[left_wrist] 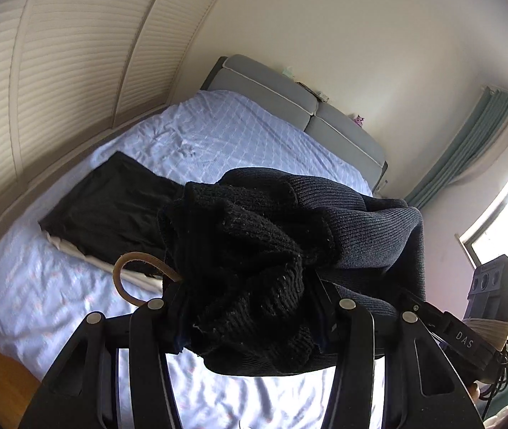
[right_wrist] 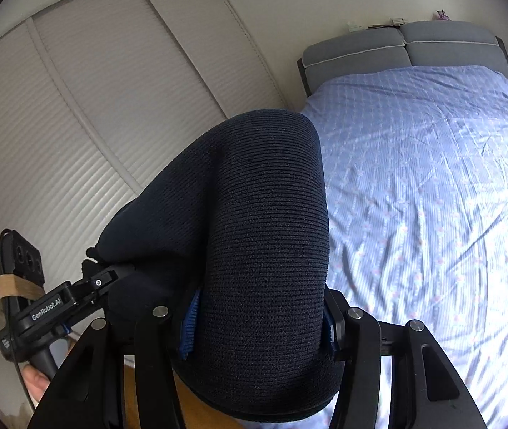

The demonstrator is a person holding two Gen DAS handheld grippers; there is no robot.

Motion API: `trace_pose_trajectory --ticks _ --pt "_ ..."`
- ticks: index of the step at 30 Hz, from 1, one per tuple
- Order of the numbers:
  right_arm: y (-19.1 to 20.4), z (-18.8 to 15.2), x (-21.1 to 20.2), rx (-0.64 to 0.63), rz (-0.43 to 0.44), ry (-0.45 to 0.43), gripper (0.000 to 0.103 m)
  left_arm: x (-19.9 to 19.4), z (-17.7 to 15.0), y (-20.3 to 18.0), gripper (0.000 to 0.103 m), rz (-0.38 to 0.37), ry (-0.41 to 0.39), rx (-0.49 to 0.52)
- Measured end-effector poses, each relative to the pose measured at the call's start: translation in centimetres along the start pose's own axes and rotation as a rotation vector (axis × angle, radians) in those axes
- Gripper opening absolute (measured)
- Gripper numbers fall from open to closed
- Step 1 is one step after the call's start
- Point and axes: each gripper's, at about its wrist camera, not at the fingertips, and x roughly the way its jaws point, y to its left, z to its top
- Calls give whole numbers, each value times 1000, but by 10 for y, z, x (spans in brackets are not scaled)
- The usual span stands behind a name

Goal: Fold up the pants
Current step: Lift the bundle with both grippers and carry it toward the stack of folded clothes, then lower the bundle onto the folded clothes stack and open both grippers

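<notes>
The pants [left_wrist: 254, 250] are dark ribbed knit. My left gripper [left_wrist: 250, 304] is shut on a bunched end of them, held above the bed [left_wrist: 218, 136]. My right gripper [right_wrist: 257, 318] is shut on another thick fold of the same pants [right_wrist: 264, 232], which drapes over its fingers and hides the fingertips. The right gripper shows at the right edge of the left wrist view [left_wrist: 468, 336]. The left gripper shows at the lower left of the right wrist view [right_wrist: 50, 307]. The pants hang between the two grippers.
A folded black garment [left_wrist: 111, 207] lies on the bed's left side over something white. A grey headboard [right_wrist: 397, 46] stands at the far end. White louvred closet doors [right_wrist: 93, 114] flank the bed. A window with a green curtain [left_wrist: 468, 150] is at the right.
</notes>
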Motion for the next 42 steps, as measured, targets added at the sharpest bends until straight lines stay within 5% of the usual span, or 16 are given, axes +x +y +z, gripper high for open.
trace_pose_trajectory --ticks 11,21,33,42 --pt "90 0 94 134 -51 11 54 11 79 124 50 -47 104 52" --pt "126 8 163 75 -94 45 54 72 135 218 49 -134 179 3" --pt "88 70 298 125 -174 191 54 211 179 261 49 -86 332 11" --pt "47 56 366 219 -237 286 54 278 163 288 49 10 433 73"
